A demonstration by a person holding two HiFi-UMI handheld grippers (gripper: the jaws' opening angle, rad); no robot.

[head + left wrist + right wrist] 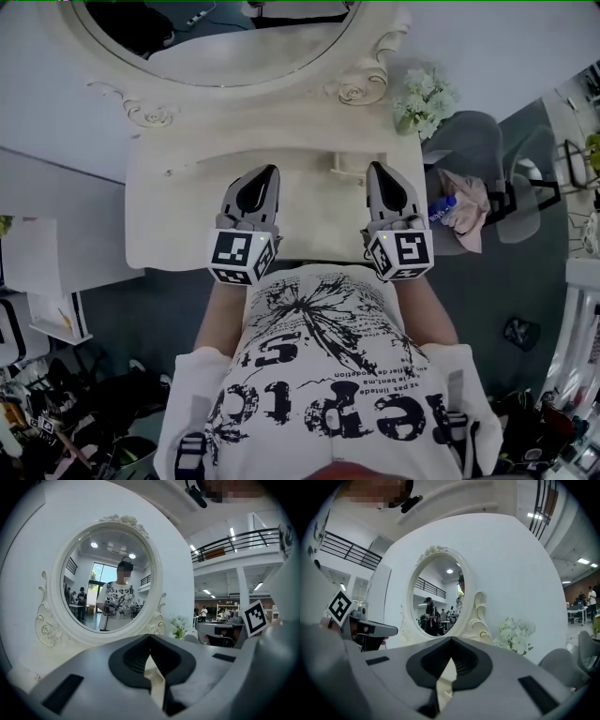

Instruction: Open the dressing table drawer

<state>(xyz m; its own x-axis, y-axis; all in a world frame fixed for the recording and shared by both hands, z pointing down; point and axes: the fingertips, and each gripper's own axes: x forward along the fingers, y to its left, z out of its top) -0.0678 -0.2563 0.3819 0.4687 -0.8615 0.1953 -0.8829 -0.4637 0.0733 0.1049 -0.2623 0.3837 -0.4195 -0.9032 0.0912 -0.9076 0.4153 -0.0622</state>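
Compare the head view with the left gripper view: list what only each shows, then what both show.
Only the head view: the dressing table's whole top and the grey floor beside it. Only the left gripper view: the person's reflection in the mirror and a balcony railing. Both: the oval mirror, the white flowers, the left hand-held gripper with jaws together, and the right hand-held gripper, there just its marker cube.

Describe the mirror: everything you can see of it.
The mirror is oval and stands upright at the back of the table. Its cream frame looks carved, with a floral crest on top and scrolls at both lower sides. The glass reflects the person in a printed T-shirt and a lit hall behind. White flowers stand to its right; whether they touch it I cannot tell.
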